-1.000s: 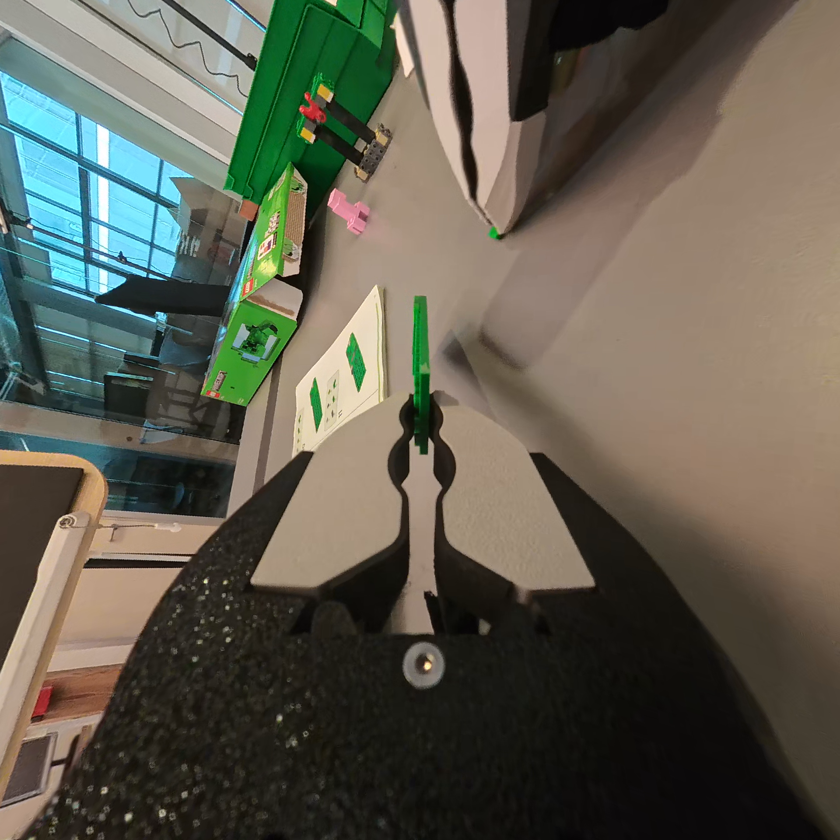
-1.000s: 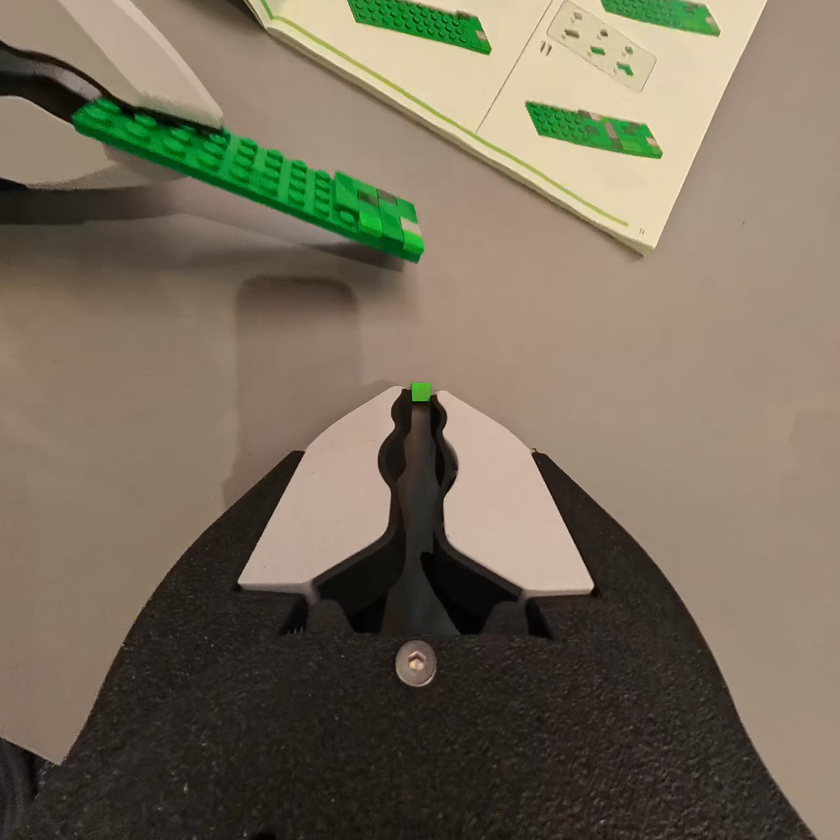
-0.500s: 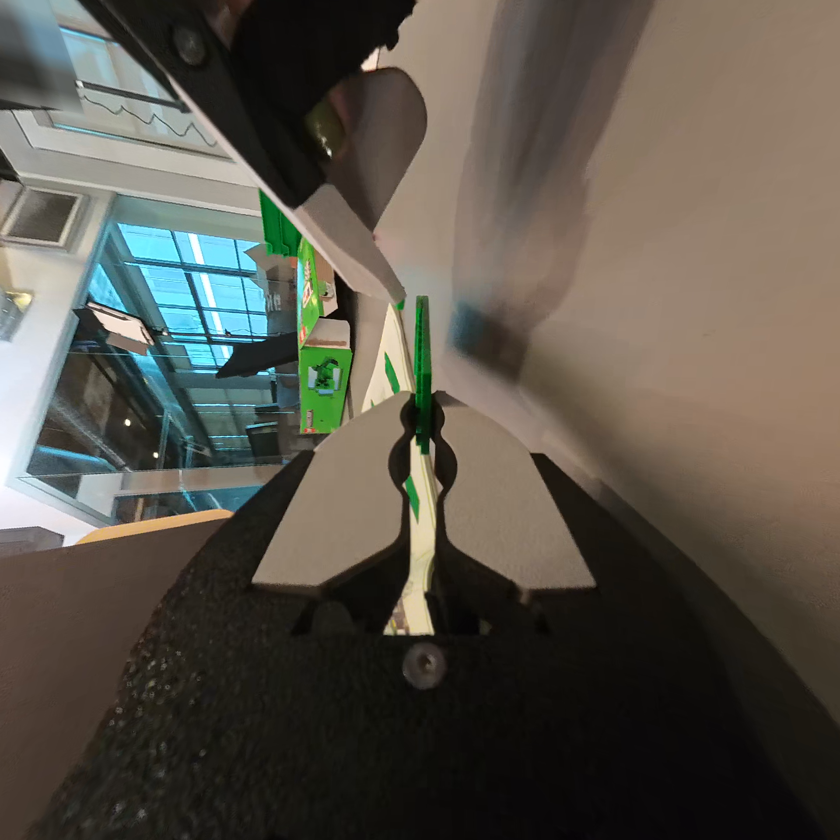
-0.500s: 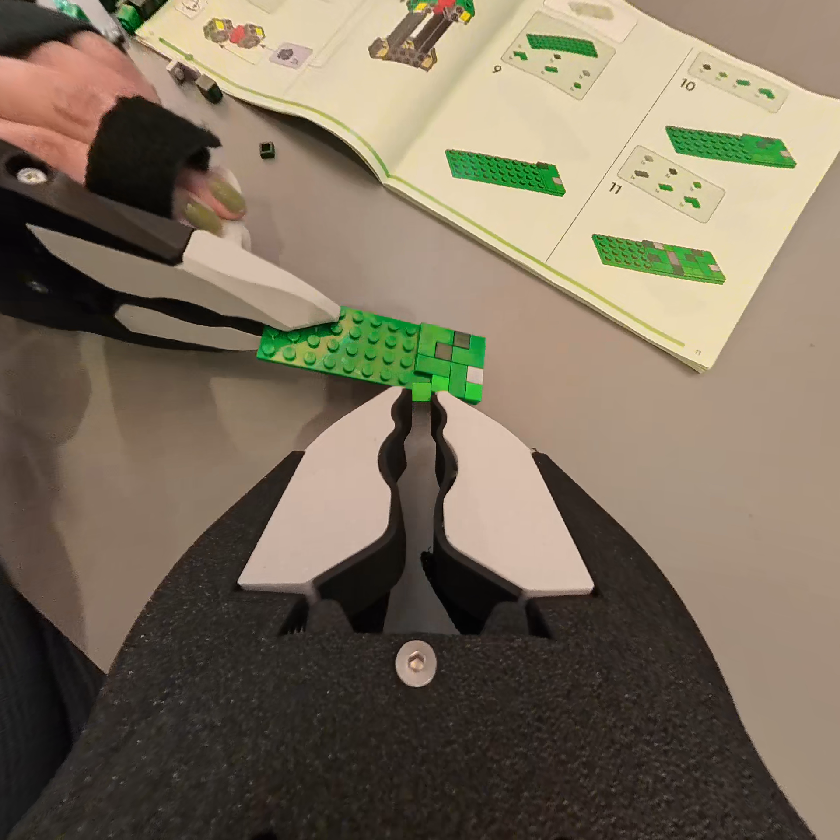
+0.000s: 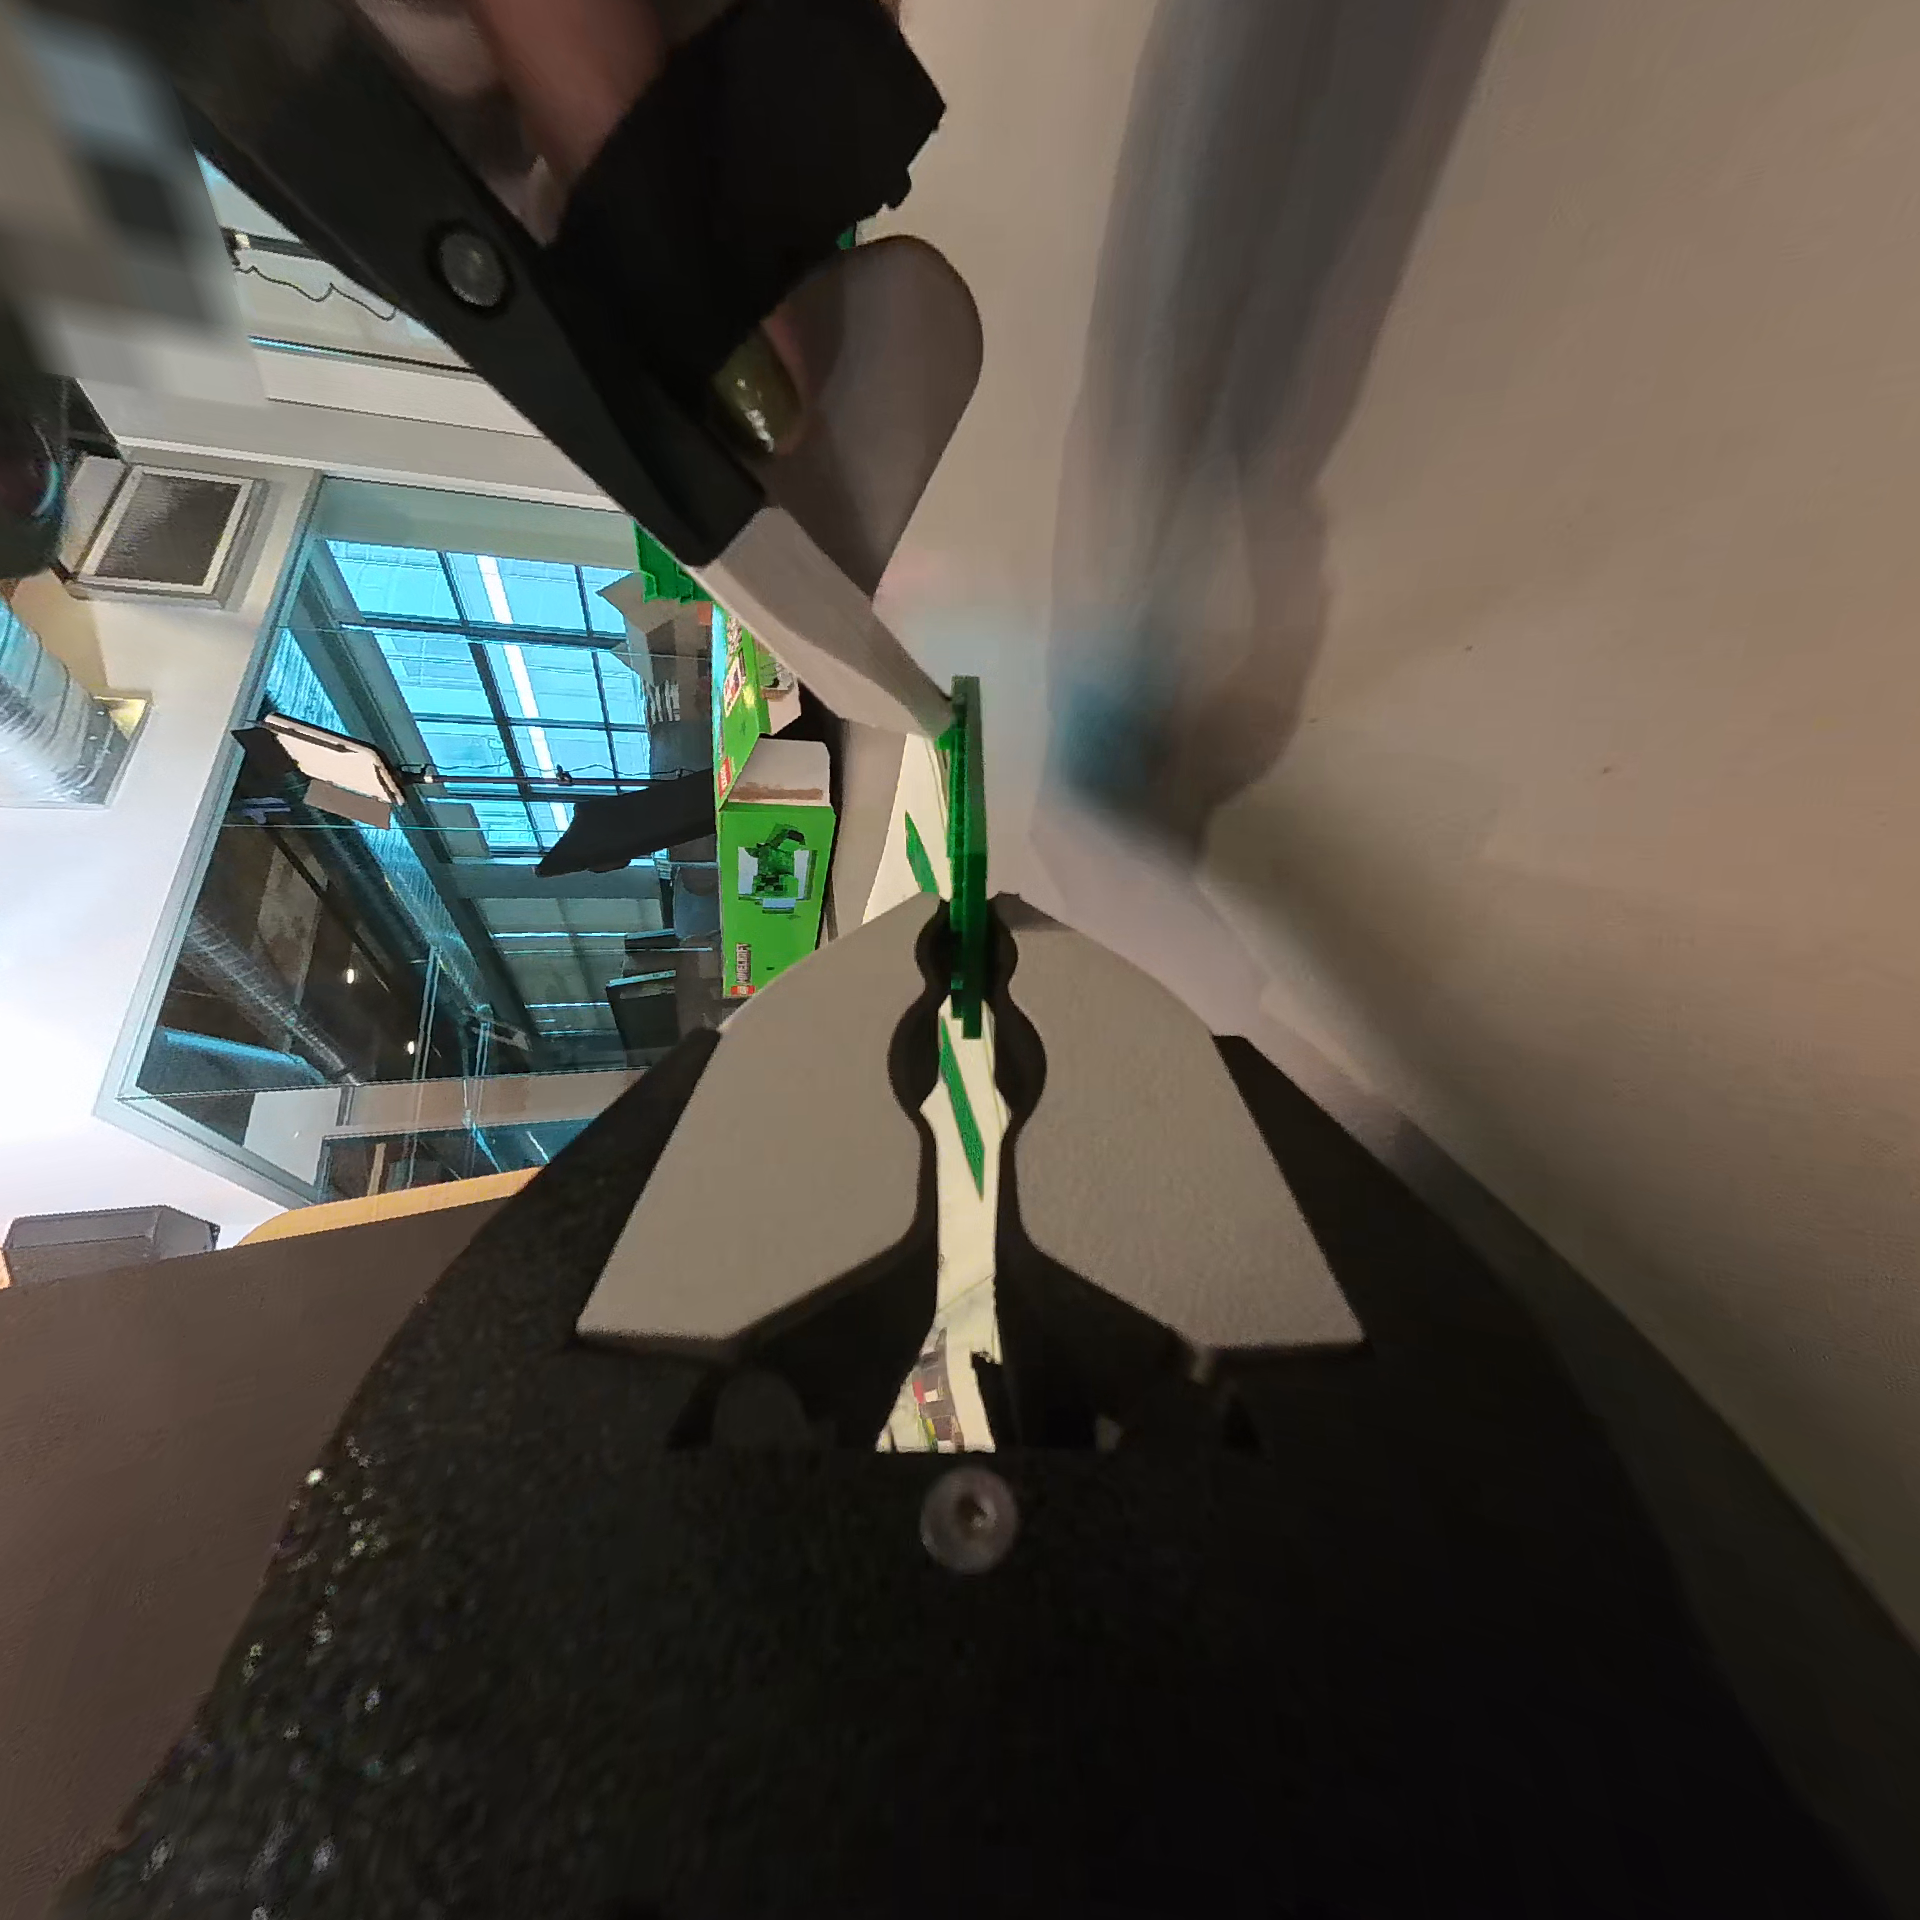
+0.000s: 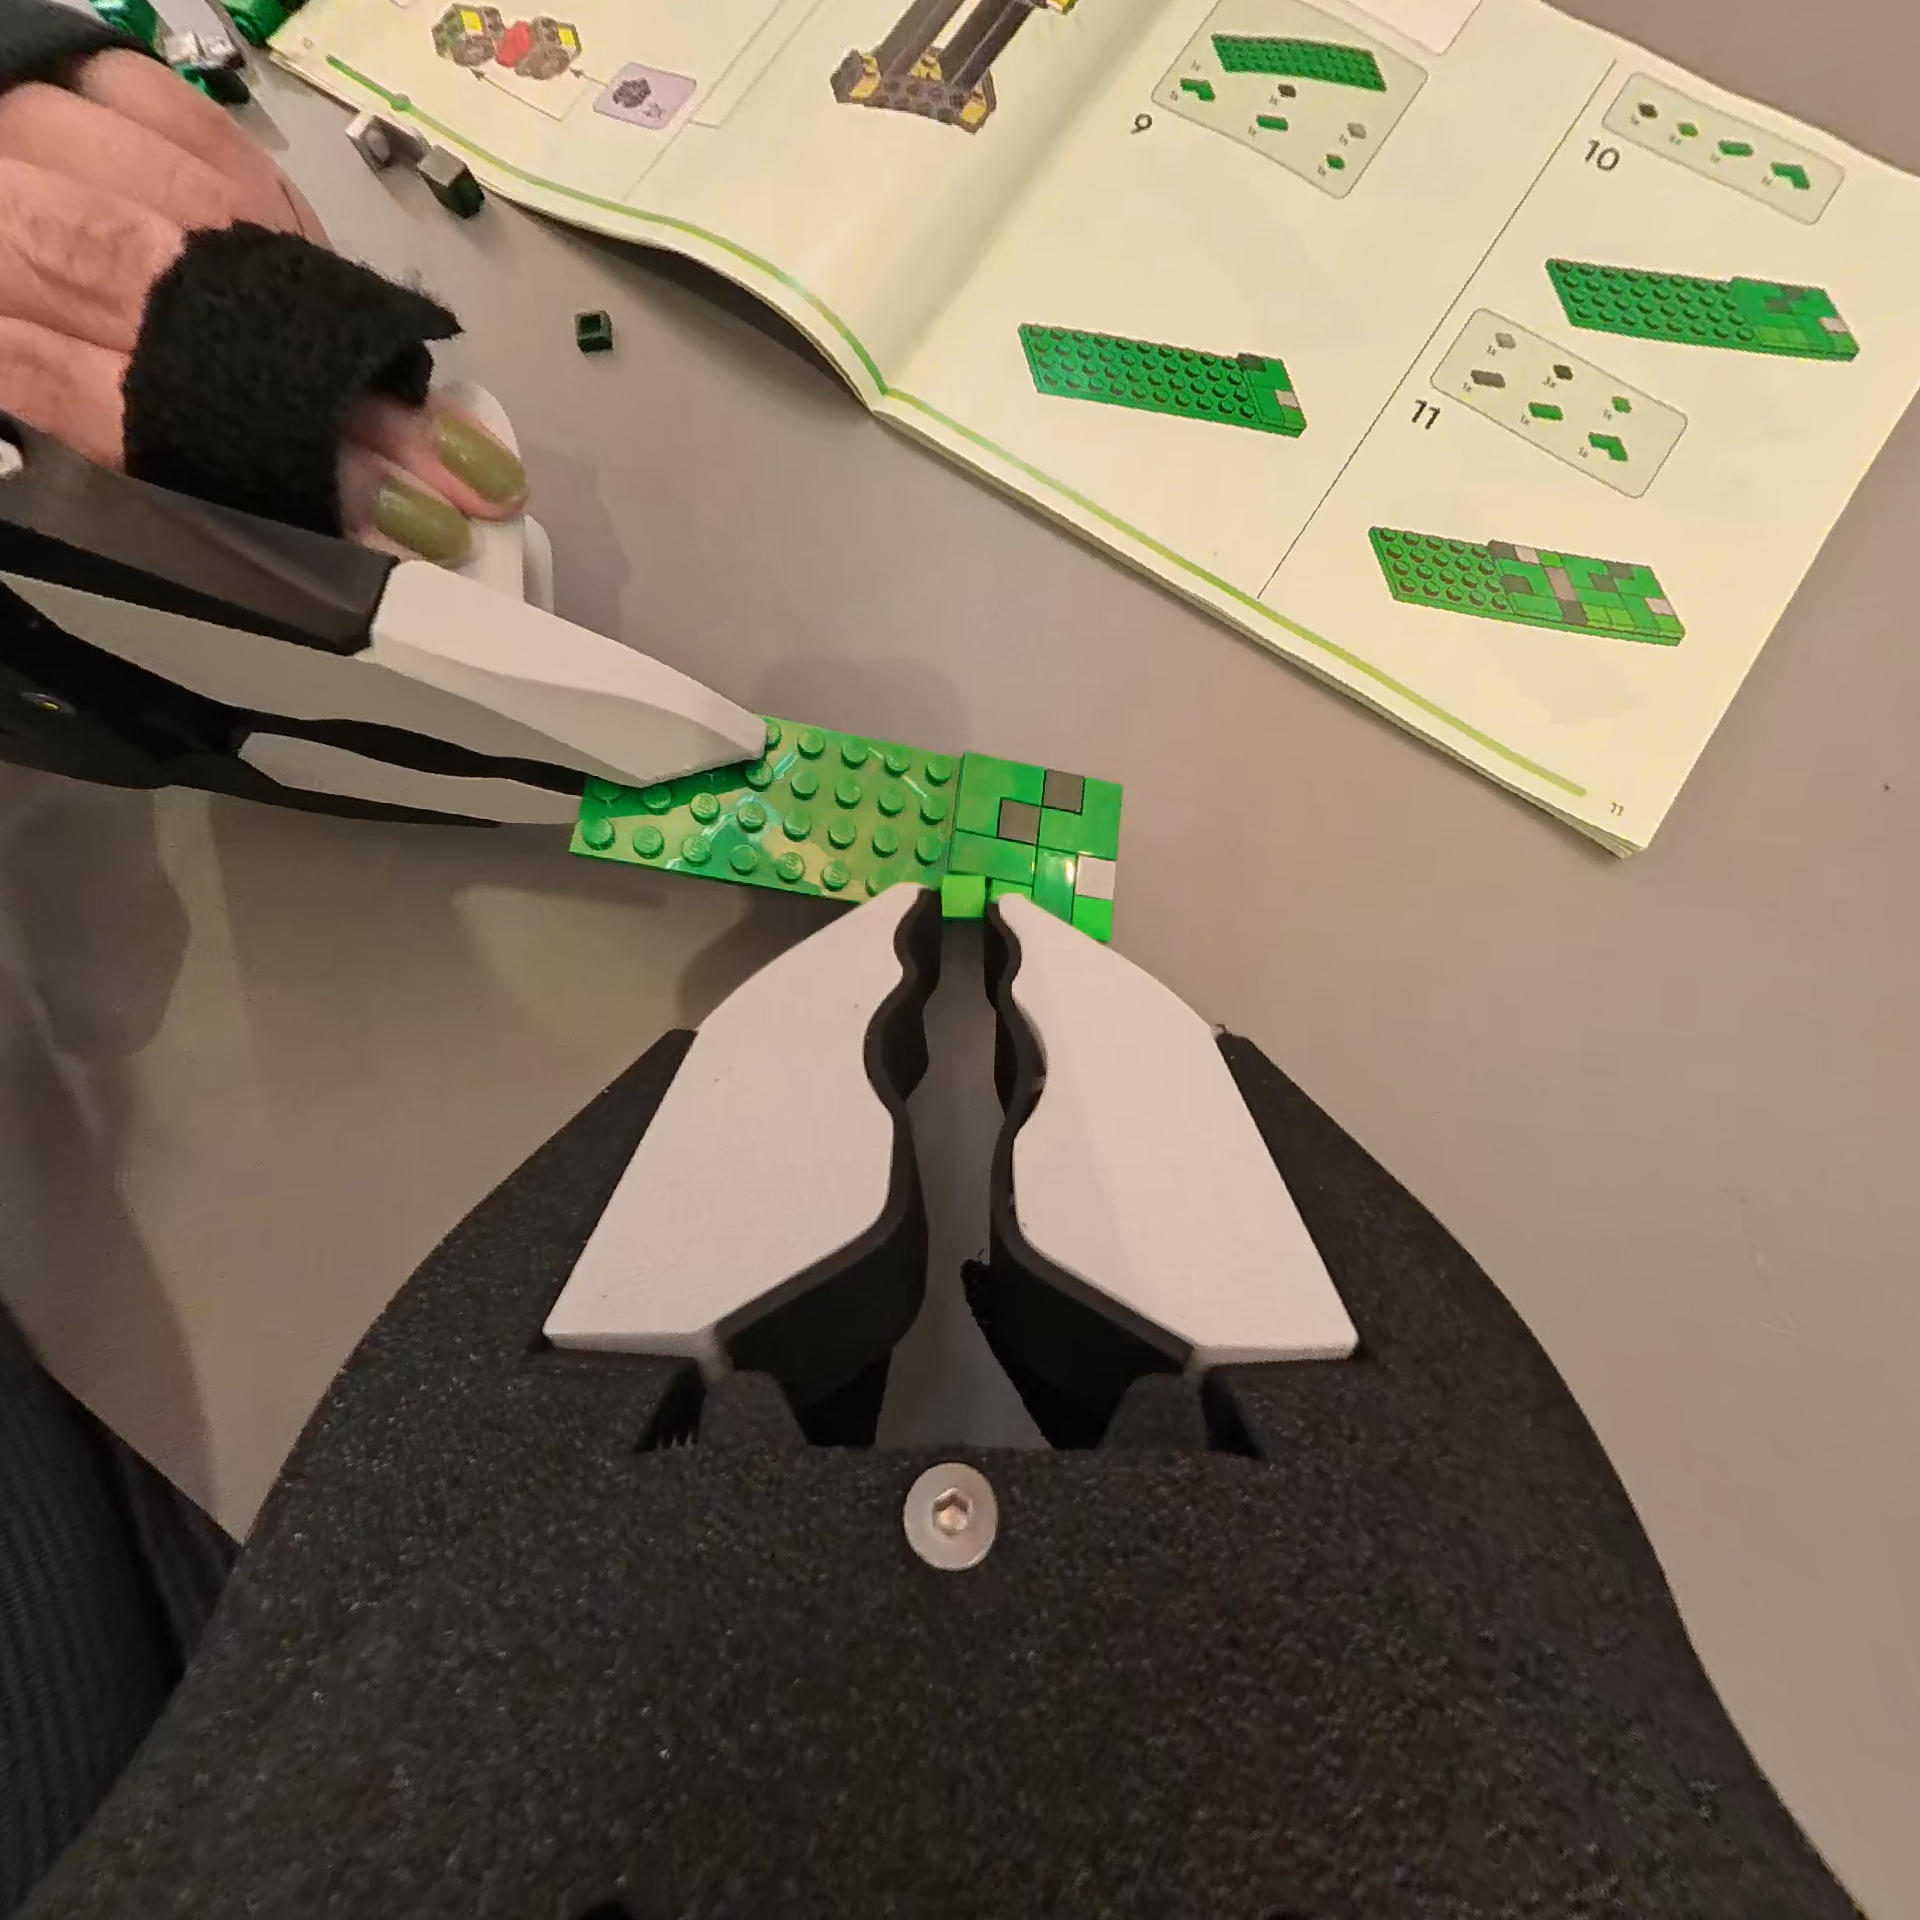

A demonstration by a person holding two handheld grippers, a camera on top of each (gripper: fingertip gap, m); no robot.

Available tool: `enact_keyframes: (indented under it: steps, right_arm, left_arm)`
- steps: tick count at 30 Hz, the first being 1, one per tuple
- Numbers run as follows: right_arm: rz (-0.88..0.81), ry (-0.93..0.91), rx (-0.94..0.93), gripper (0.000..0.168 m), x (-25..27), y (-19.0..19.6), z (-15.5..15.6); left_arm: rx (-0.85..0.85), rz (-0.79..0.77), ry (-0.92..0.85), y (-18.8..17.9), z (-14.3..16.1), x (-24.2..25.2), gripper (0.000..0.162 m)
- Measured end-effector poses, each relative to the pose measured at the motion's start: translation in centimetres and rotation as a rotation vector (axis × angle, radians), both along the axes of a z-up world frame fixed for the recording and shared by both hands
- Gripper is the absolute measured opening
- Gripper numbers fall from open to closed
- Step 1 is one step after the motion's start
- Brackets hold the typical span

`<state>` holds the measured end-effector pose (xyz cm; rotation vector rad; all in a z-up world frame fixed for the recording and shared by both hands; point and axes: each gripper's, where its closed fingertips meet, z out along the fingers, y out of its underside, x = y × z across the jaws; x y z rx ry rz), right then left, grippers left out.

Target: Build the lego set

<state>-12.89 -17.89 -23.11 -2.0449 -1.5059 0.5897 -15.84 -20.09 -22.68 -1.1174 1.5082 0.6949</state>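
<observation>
Green studded plate (image 6: pixel 790 821), tiled at one end.

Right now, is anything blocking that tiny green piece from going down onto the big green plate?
Nothing visible does. The right gripper holds the small green tile right at the near edge of the green plate, beside tiles already fitted. The left gripper clamps the plate's far end, well away from that spot.

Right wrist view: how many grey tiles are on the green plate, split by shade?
Dark grey tiles: 2
Light grey tile: 1
Total on the green plate: 3
</observation>
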Motion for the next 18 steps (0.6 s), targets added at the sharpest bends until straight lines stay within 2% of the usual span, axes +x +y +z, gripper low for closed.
enact_keyframes:
  steps: [18]
  right_arm:
    - [-0.024, -0.006, 0.005, 0.008, -0.09, 0.18, 0.21]
  left_arm:
    - [0.022, 0.002, 0.006, 0.01, 0.29, 0.04, 0.004]
